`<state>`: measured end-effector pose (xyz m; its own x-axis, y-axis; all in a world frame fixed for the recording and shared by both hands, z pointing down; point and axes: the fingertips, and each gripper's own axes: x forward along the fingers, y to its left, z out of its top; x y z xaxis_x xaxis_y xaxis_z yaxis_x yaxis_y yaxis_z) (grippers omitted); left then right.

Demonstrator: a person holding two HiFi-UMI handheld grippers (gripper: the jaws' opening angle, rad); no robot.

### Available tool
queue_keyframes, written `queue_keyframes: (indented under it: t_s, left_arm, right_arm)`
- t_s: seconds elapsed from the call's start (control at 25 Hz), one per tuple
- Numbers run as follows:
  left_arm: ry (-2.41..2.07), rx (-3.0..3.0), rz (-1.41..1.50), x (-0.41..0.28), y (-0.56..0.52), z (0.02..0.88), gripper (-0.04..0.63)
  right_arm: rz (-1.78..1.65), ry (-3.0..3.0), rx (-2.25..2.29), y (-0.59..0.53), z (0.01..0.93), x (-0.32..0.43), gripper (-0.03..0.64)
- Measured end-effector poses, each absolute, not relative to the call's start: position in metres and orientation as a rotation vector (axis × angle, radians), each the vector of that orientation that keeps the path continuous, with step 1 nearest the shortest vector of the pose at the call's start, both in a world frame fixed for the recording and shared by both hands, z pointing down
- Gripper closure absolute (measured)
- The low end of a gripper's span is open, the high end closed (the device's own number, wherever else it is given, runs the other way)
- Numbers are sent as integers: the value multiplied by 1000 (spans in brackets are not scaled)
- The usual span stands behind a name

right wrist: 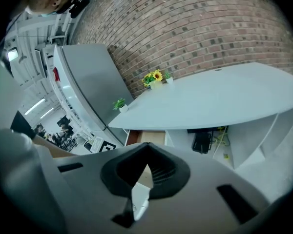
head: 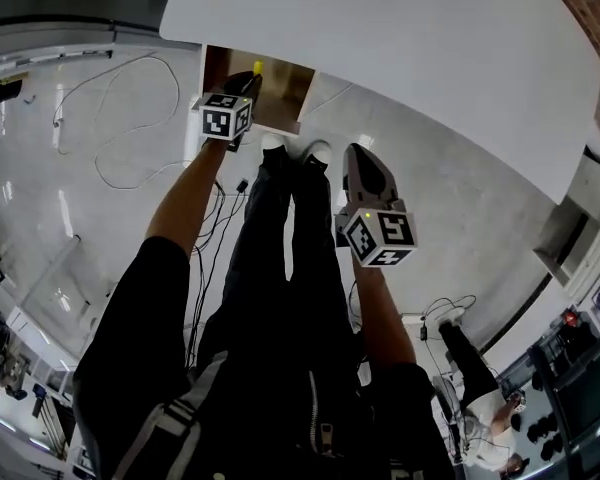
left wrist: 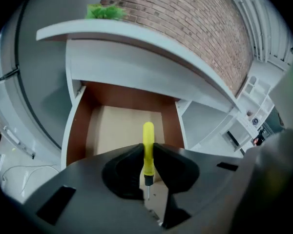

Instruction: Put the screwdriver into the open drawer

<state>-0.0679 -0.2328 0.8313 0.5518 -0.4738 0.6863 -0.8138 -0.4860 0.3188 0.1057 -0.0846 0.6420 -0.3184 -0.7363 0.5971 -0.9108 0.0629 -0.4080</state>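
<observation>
Above the open drawer [left wrist: 78,126] under the white bench [left wrist: 136,38], we see the left tongs [left wrist: 147,147] clamped on the yellow screwdriver [left wrist: 148,130], its handle end pointing out over the drawer's floor. Its thin shaft is dim in shadow. The tongs' body hides the drawer's front. The right tongs [right wrist: 146,147], well apart, are closed on nothing.

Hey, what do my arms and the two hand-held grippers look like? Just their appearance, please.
The left hand-held gripper and the right hand-held gripper have smooth grey bodies with black padded jaws. Each carries a cube covered in black-and-white square markers. The arms come out of short black sleeves.
</observation>
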Motion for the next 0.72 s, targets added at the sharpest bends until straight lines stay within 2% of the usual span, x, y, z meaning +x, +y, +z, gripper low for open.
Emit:
queue_keyframes:
  t_s: [0.72]
  left_arm:
    - [-967, 1975, 903, -58, -259, 953, 523]
  right_arm:
    - [1200, -1954, 1652, -44, 696, 117, 612]
